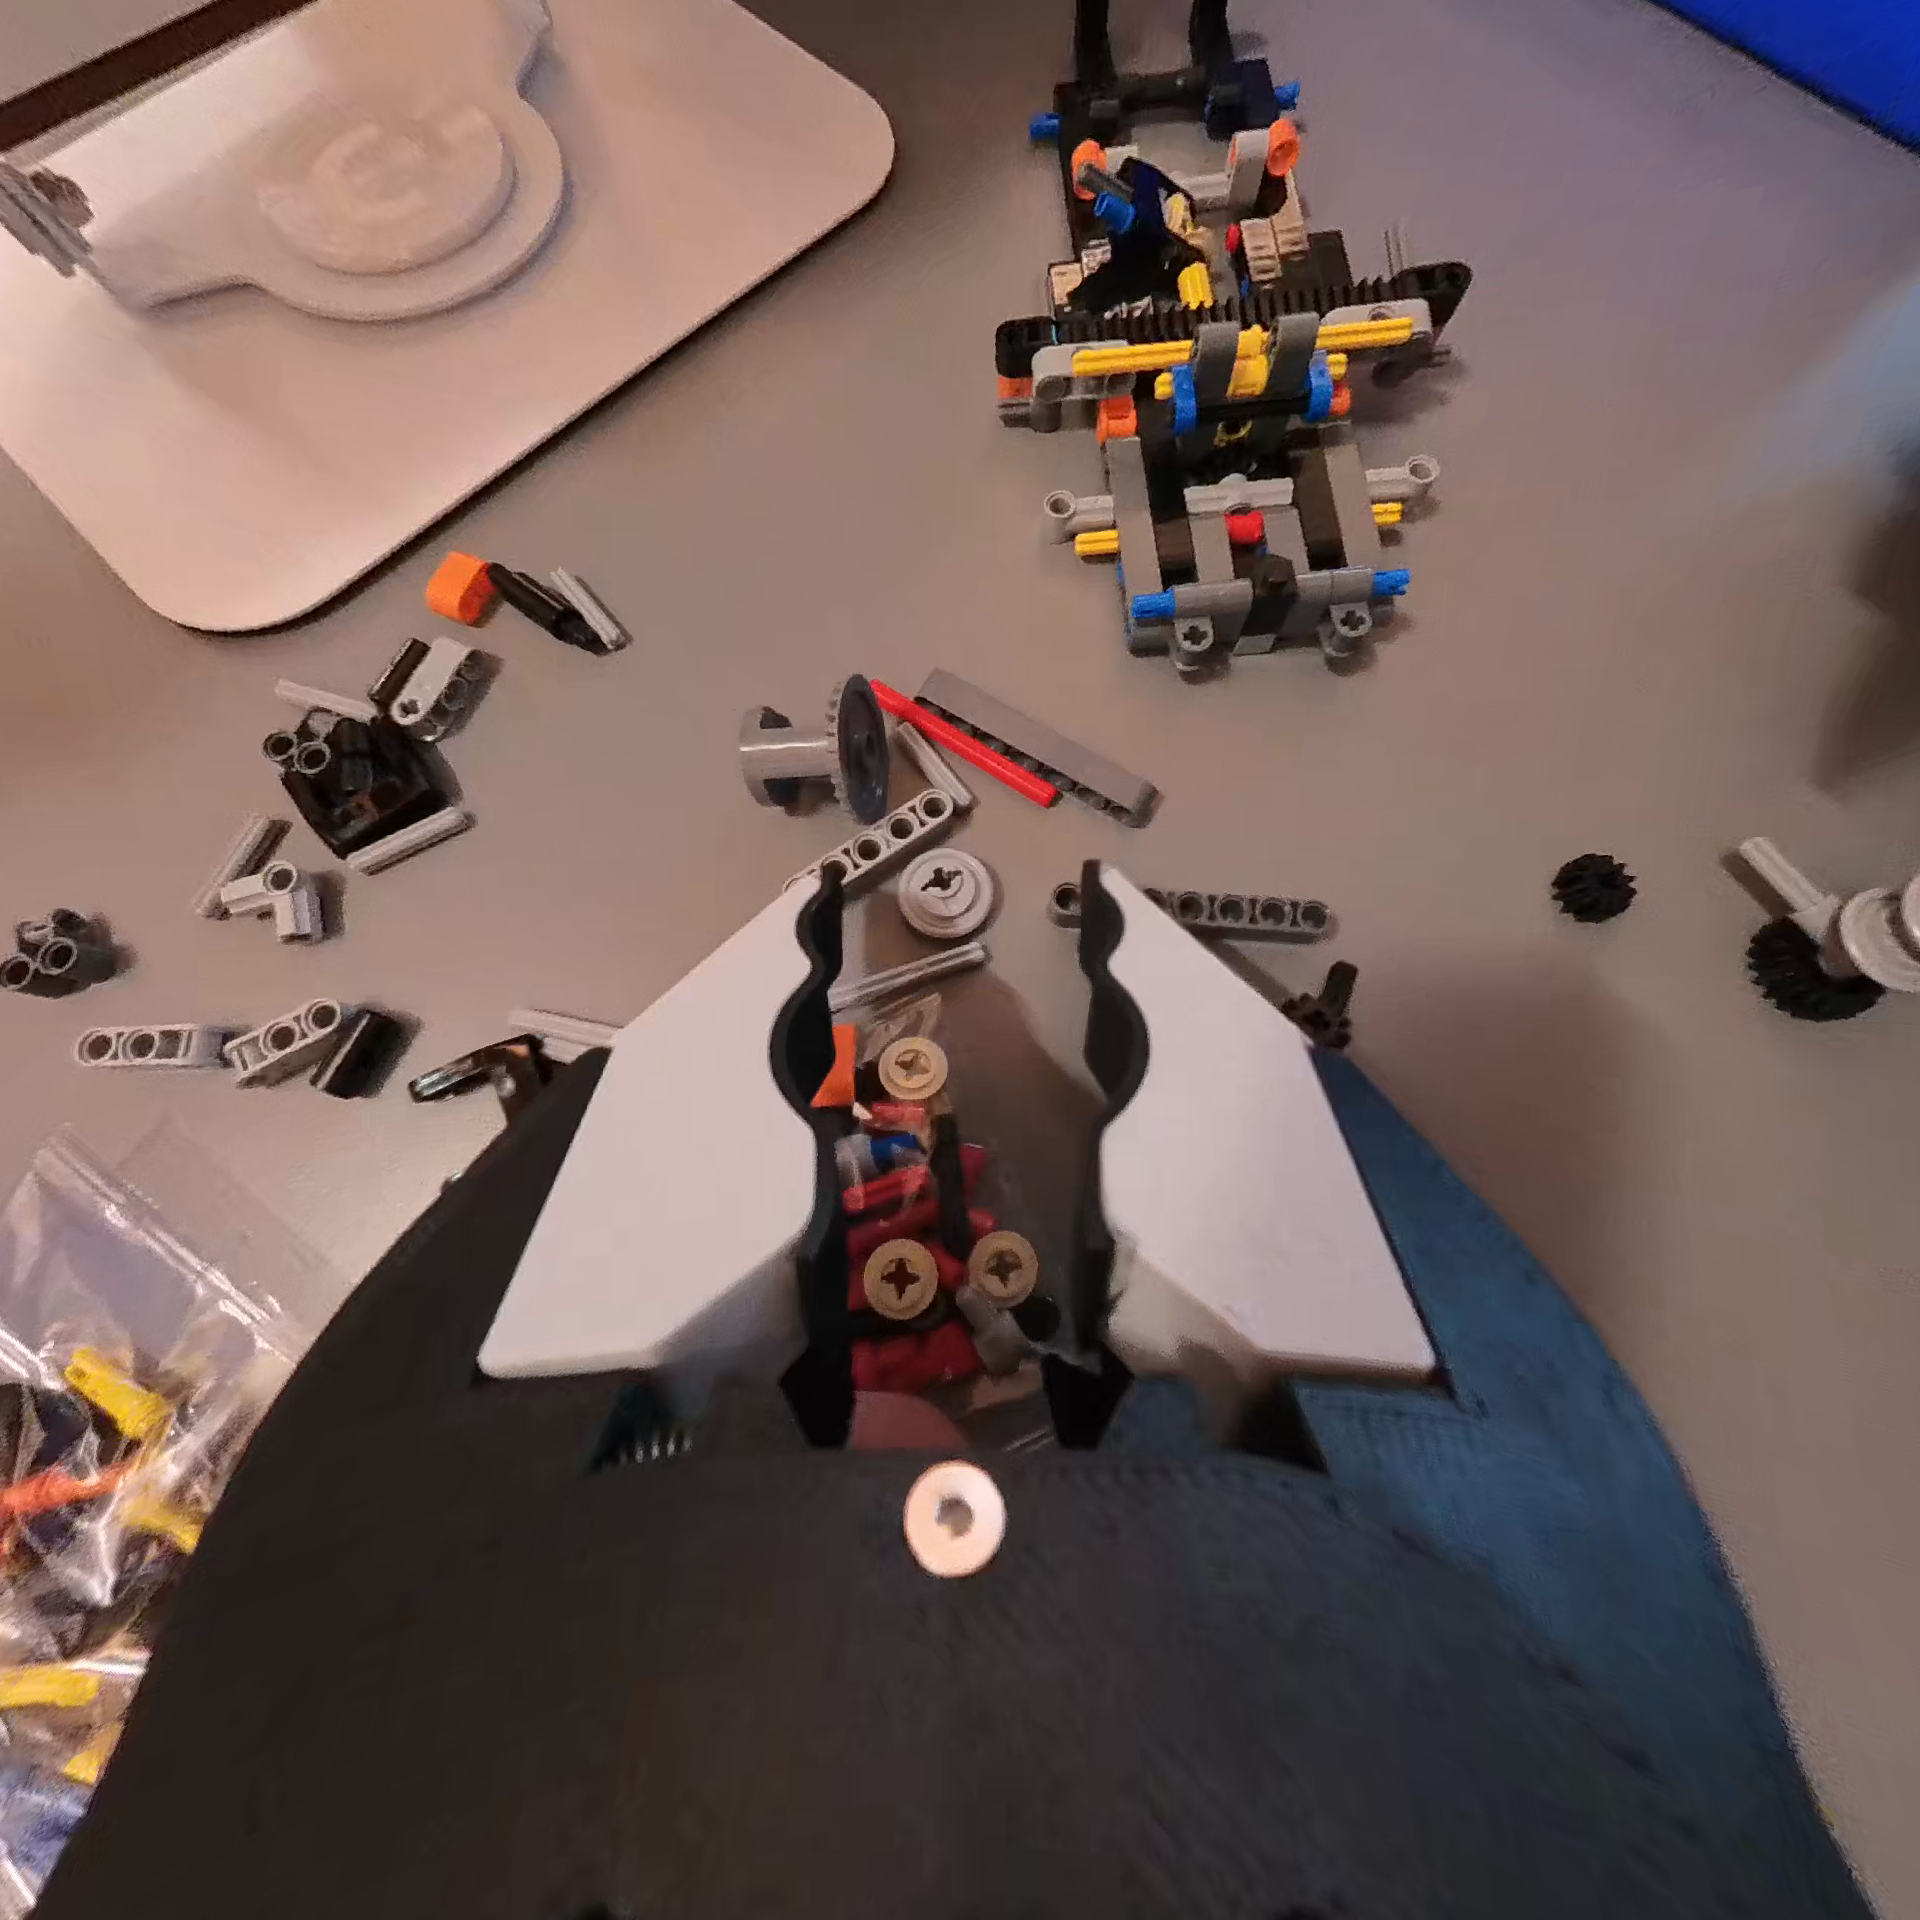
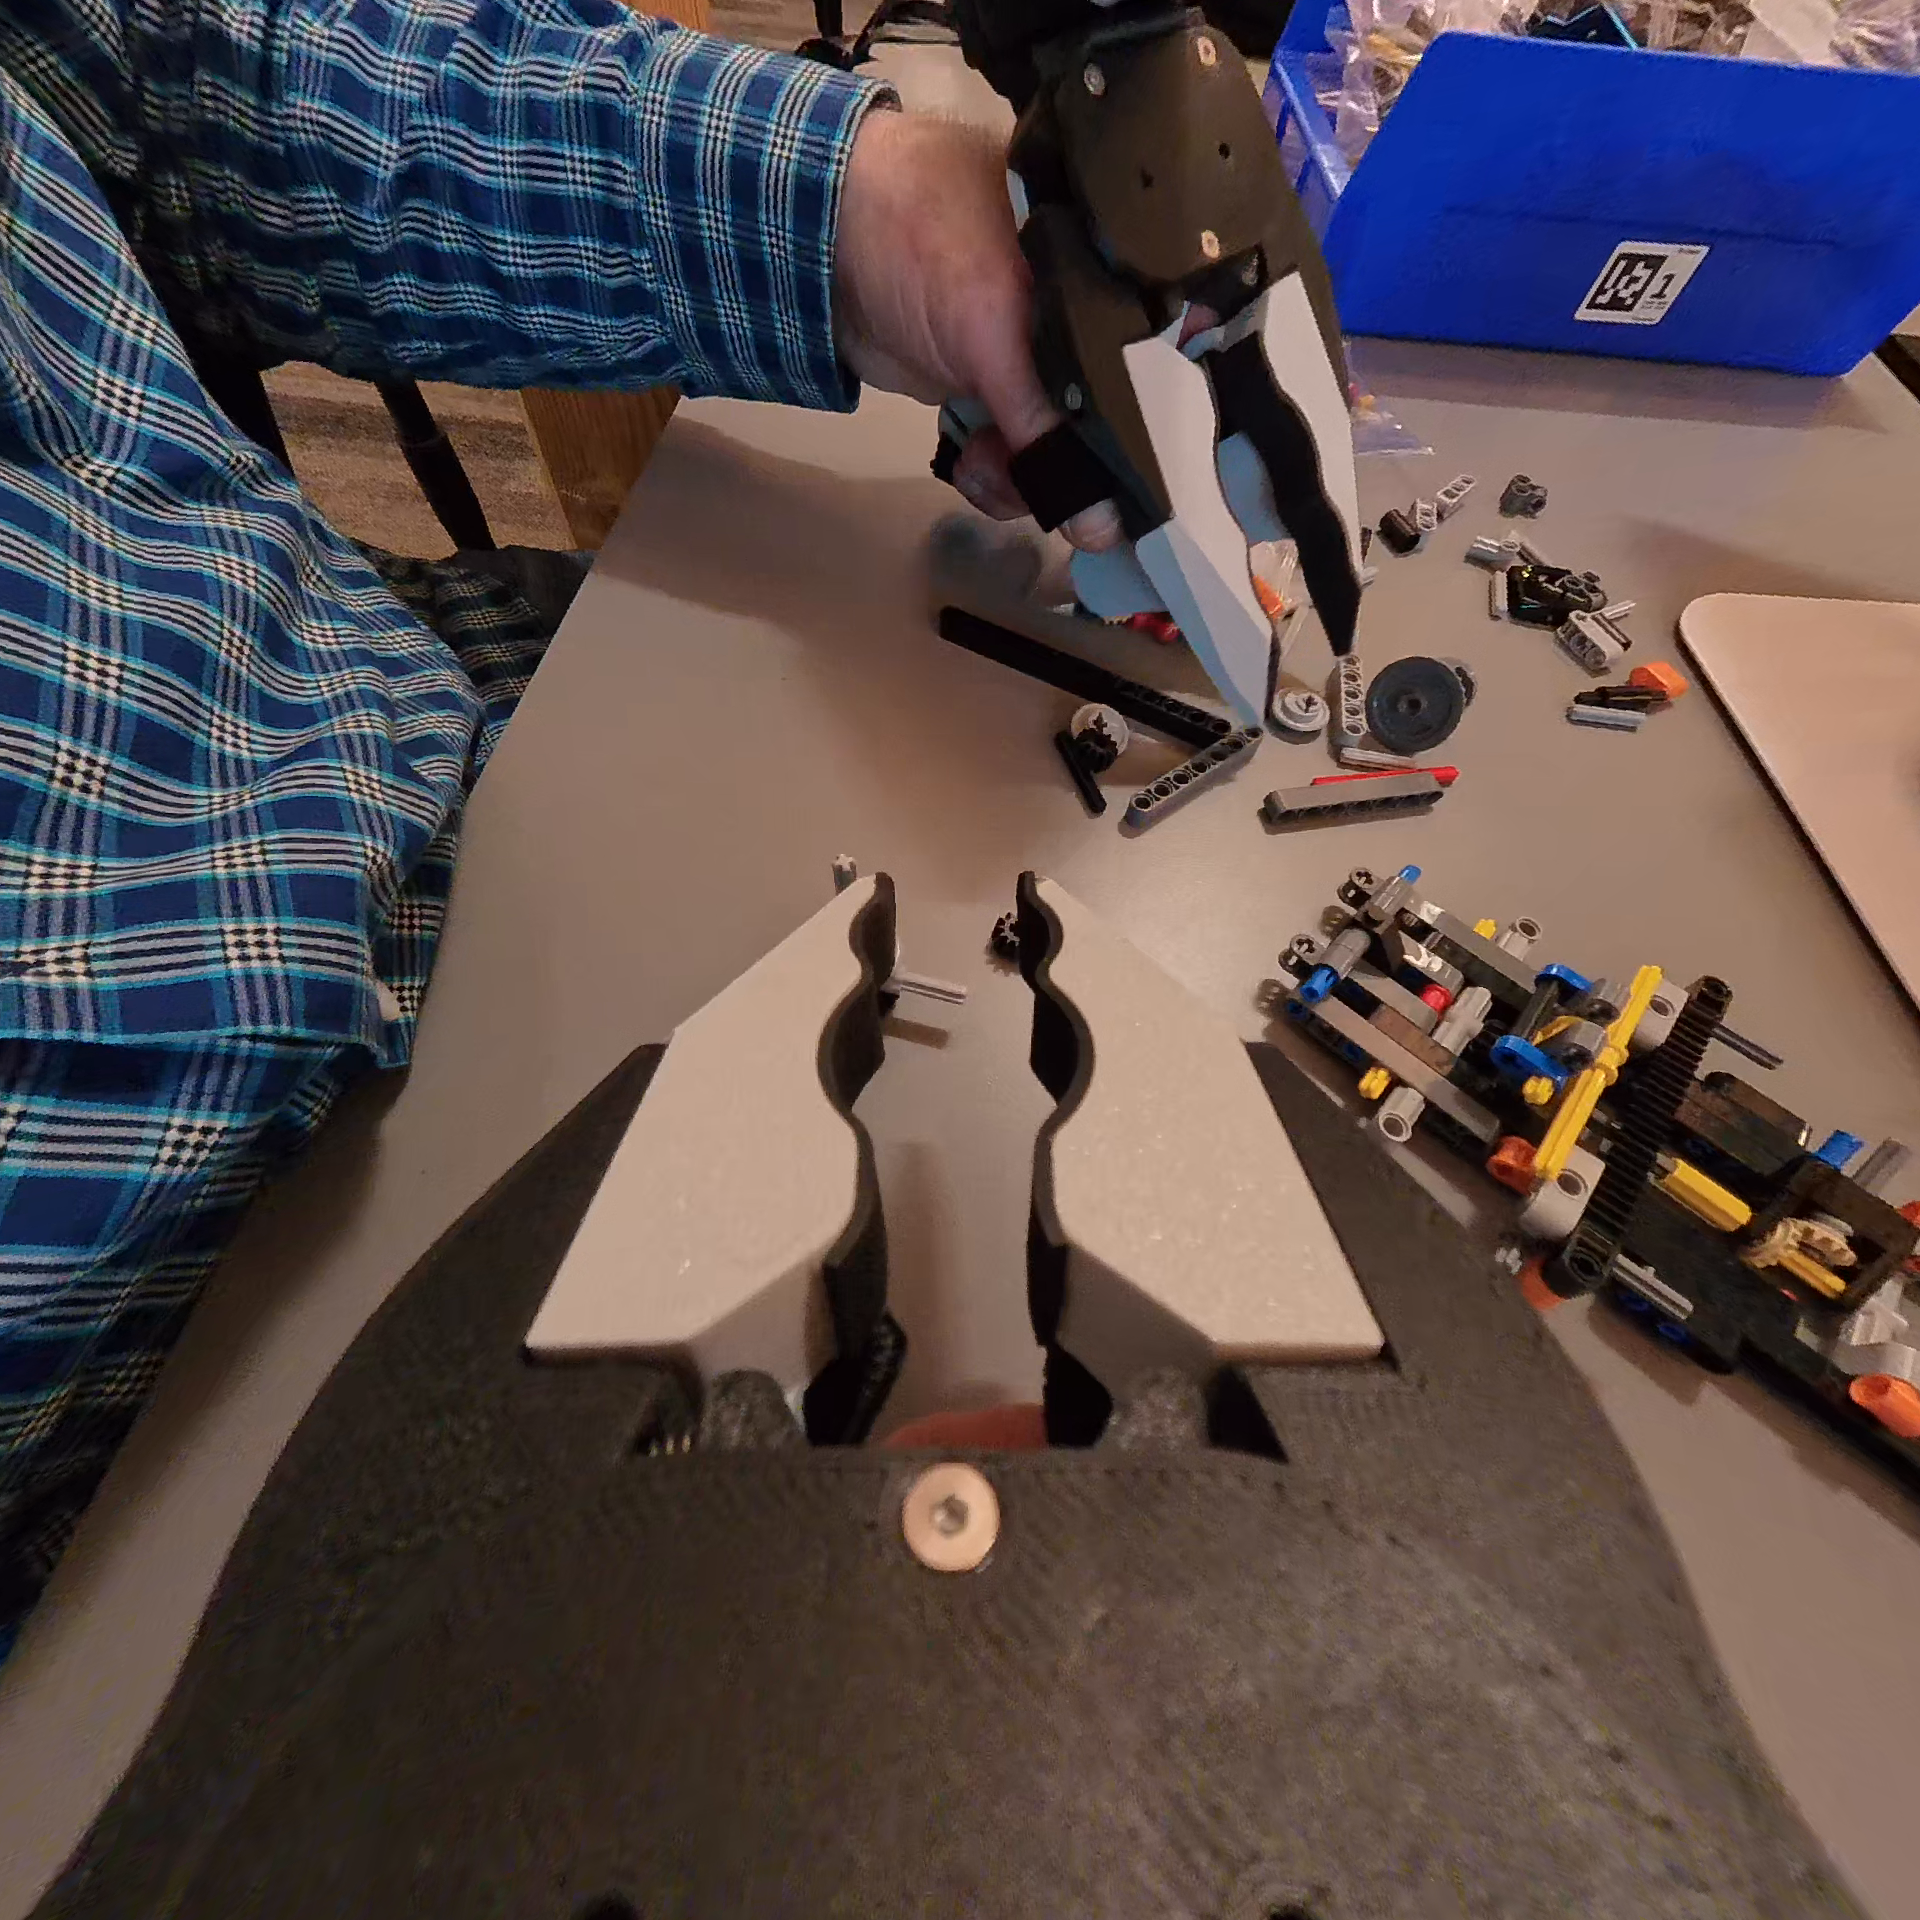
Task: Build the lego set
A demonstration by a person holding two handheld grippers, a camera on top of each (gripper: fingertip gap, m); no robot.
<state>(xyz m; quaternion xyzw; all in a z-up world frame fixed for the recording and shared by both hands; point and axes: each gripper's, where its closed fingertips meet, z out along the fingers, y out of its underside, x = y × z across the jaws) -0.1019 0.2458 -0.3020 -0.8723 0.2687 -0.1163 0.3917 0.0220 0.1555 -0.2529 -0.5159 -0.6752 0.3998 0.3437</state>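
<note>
Grey table [image 1: 727, 499] carries lego chassis [image 1: 1236, 416], loose pieces [image 1: 997, 748], parts bag [image 1: 94, 1455]

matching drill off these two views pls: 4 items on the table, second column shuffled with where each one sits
1. red axle
2. orange piece
3. small black gear
4. clear parts bag

A. alone on bare table, right of the loose beams
B. lower left corner of the left wrist view
C. lying along a long grey beam
D. beside the corner of the pale flat stand

1-C, 2-D, 3-A, 4-B
</note>
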